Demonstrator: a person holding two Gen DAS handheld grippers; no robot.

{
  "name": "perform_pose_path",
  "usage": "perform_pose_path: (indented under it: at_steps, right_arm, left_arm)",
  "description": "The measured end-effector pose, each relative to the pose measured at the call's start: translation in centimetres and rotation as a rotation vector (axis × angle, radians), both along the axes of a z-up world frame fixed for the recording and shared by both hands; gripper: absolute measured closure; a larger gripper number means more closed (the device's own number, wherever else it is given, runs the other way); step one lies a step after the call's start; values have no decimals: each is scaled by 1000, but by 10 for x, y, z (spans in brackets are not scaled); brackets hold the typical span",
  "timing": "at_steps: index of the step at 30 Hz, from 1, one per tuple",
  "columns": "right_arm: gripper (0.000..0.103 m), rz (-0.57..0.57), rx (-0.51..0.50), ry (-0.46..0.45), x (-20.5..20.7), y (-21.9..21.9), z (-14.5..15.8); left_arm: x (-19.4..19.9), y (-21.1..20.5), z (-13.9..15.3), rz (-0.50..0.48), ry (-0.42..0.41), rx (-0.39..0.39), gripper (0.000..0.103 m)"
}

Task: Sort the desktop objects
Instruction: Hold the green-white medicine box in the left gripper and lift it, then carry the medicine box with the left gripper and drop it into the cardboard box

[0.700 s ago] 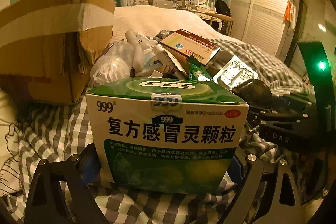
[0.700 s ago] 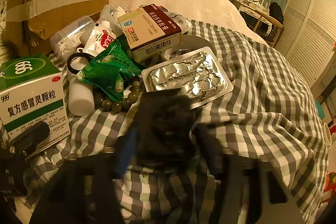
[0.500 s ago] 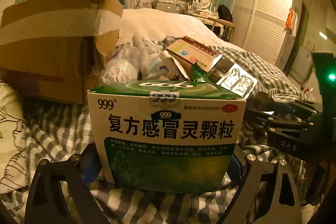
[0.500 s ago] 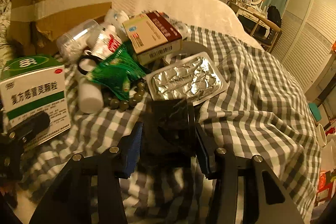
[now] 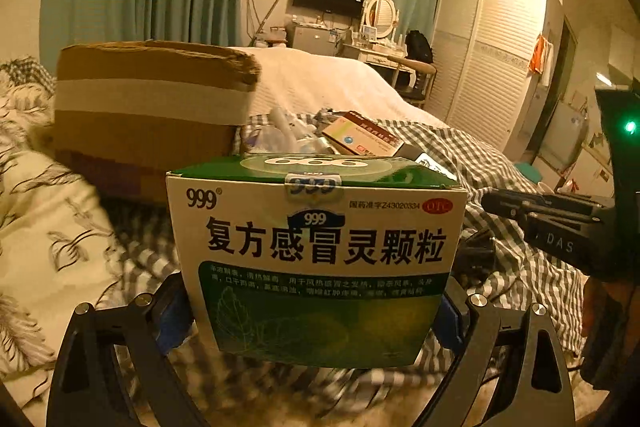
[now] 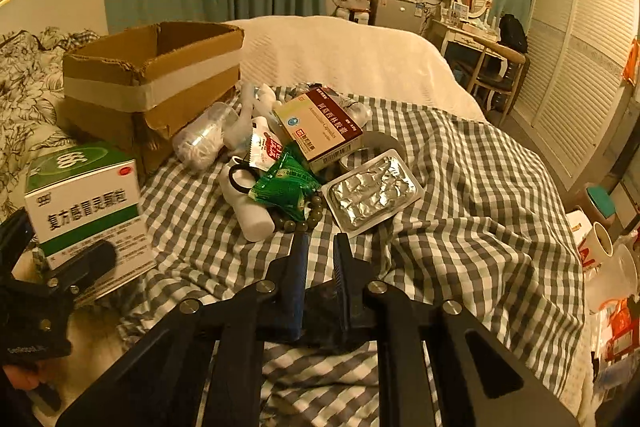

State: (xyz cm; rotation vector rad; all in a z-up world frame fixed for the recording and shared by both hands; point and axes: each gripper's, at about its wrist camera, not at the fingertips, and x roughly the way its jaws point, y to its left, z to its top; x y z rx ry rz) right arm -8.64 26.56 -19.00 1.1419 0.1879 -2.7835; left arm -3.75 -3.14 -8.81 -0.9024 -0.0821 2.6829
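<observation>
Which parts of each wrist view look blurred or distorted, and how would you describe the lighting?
Left wrist view: dim amber light; medicine box sharp, cardboard box and bedding smeared. Right wrist view: same warm cast, mostly sharp; fisheye bends the wardrobe; foil blister pack glints.

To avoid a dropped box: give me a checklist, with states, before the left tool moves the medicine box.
1. Left tool clamps the medicine box on both sides: ok.
2. Medicine box upright, label level: ok.
3. Medicine box lifted off the bedding: cannot tell.
4. Cardboard box open on top: ok.
5. Right tool apart from the medicine box: ok.
6. Right tool carrying nothing: cannot tell.
</observation>
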Motion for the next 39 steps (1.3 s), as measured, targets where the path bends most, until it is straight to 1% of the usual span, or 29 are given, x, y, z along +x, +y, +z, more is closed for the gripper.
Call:
perform_pose_path:
  at_steps: [1,2,3,4,7,9,13,16,17,18,19,20,22,23,26,29,35,39]
  right_arm:
    - [67,0,-3,-7,3,2,-1]
    - [41,-4,3,-10,6,4,-4]
    - [33,-7,11,-13,9,6,-6]
    - [30,-5,11,-15,11,8,-9]
    - [30,-10,15,-50,11,13,-20]
    - [30,-11,47,-70,7,15,-30]
    - [28,-2,67,-120,-5,22,-53]
    - [28,21,58,-142,-11,25,-65]
    - [31,25,46,-143,-13,27,-67]
    - [38,35,20,-150,-15,29,-68]
    - [59,47,-7,-163,-17,30,-70]
    - [75,56,-13,-171,-18,29,-71]
    - [78,69,13,-175,-17,25,-73]
    - [82,80,10,-173,-16,23,-73]
    - [86,93,-23,-158,-13,22,-68]
    - [89,98,-47,-127,-6,21,-56]
    - [90,106,-71,-63,5,14,-34]
    - [90,113,-85,8,14,6,-5]
  left_arm:
    - [2,-3,-1,4,-3,4,7]
    - [3,-4,-2,9,-8,5,7]
    - [3,-6,-4,12,-13,9,7]
    - [4,-7,-5,15,-17,12,7]
    - [3,-7,-9,19,-27,12,7]
    - [1,-7,-11,24,-28,12,7]
    - [-5,-8,-18,41,-44,17,7]
    - [-11,-8,-26,53,-64,19,7]
    - [-14,-8,-27,58,-67,23,7]
    - [-14,-8,-27,61,-70,28,7]
    - [-17,-8,-29,66,-74,33,7]
    - [-17,-8,-30,70,-76,33,7]
    - [-18,-8,-31,76,-77,26,7]
    - [-19,-8,-32,76,-79,23,7]
    - [-18,-8,-32,73,-77,22,7]
    - [-14,-10,-29,70,-66,27,7]
    - [-8,-12,-22,64,-45,32,7]
    - [-3,-16,-7,65,-20,49,7]
